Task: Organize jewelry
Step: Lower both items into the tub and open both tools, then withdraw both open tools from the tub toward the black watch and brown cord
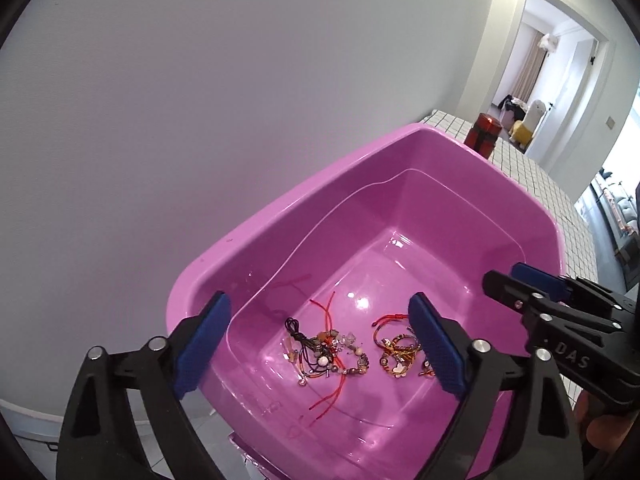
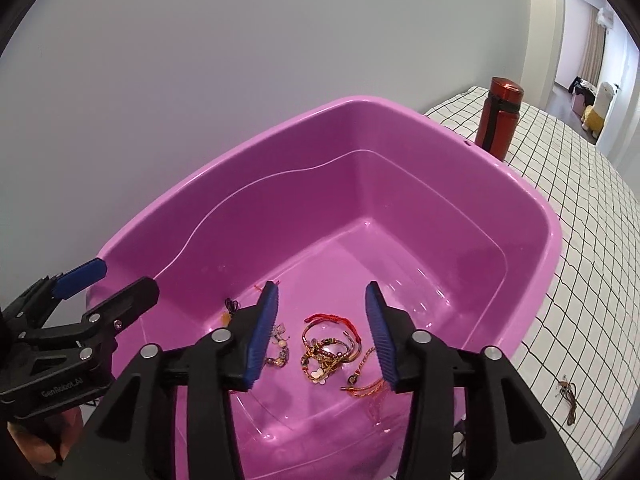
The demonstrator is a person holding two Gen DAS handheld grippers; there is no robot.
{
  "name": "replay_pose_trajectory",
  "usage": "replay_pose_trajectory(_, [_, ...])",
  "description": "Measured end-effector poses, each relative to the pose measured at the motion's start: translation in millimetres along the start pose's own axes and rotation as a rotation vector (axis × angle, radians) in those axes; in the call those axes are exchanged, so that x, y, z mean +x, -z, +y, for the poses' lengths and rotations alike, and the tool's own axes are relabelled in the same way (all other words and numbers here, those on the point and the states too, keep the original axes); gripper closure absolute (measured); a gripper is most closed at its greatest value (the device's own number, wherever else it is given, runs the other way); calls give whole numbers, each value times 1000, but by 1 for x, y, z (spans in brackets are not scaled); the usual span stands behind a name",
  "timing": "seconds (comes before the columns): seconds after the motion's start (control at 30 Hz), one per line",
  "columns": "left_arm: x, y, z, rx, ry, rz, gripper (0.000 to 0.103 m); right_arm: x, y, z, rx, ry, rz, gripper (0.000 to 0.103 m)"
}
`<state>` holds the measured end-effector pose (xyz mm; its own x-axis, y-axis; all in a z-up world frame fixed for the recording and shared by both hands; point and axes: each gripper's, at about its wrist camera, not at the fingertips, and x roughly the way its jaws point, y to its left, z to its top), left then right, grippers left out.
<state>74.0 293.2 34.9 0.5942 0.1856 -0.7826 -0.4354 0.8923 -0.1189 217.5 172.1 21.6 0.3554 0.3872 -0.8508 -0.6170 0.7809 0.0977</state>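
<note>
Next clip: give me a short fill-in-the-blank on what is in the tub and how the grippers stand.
1. The jewelry lies on the floor of a ____ tub.
2. Both the left gripper and the right gripper are ____, holding nothing.
3. Behind the tub stands a ____ bottle.

Missing words: pink; open; red

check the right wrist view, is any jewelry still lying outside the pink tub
Yes, a small brown cord piece lies on the checked cloth to the right of the pink tub.
</note>
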Motion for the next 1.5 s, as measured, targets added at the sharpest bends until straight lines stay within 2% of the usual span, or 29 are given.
replay_pose_trajectory(0.17, [-2, 1, 1, -4, -9, 11, 12, -8, 4, -1, 2, -2, -11, 51])
replay_pose_trajectory(0.43, [-13, 6, -5, 0, -15, -1, 11, -24, 9, -3, 1, -14, -29, 48])
replay_pose_trajectory(0.87, [-45, 20, -35, 10, -25, -39, 9, -61, 32, -24, 23, -29, -71, 44])
replay_pose_trajectory(1.5, [-96, 69, -117, 72, -40, -74, 7, -140, 121, -94, 107, -34, -82, 36])
